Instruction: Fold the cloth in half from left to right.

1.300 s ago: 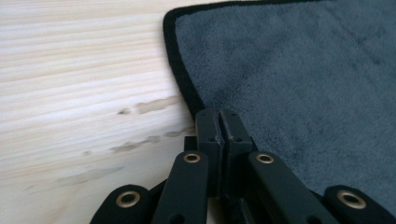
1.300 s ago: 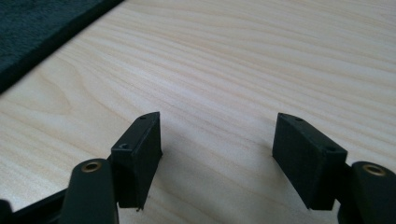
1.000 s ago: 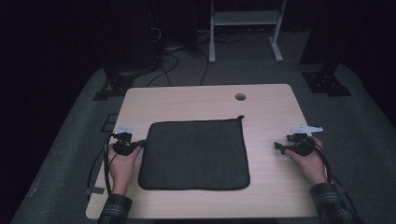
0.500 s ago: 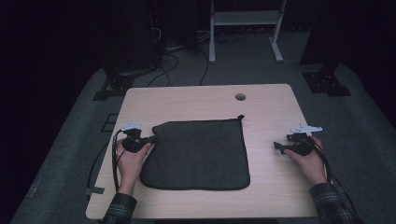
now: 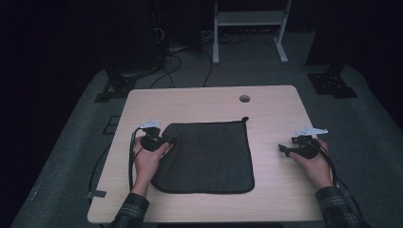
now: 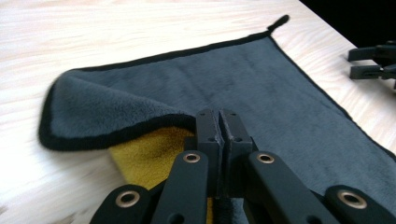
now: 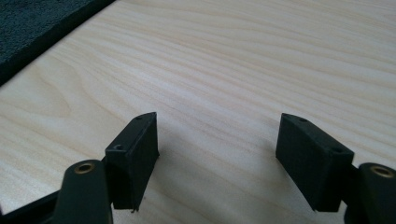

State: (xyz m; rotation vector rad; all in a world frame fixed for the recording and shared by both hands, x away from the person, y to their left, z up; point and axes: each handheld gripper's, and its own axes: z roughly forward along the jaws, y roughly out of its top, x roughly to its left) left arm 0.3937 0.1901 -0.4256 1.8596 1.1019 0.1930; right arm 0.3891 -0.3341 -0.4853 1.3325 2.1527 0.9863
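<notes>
Left edge of a grey microfibre cloth pinched and lifted, right gripper parked wide open.

The cloth (image 5: 204, 156) is spread flat across the near middle of the wooden table (image 5: 266, 109), its hanging loop at the far right corner. The left gripper (image 6: 218, 122) is pressed together on the cloth's left edge, which is raised and curled over so that a yellow underside is exposed, probably as the start of a fold towards the right. The right gripper (image 5: 284, 150) is held low over bare wood, well apart from the cloth's right edge, its jaws spread and holding nothing, presumably kept clear until needed.
</notes>
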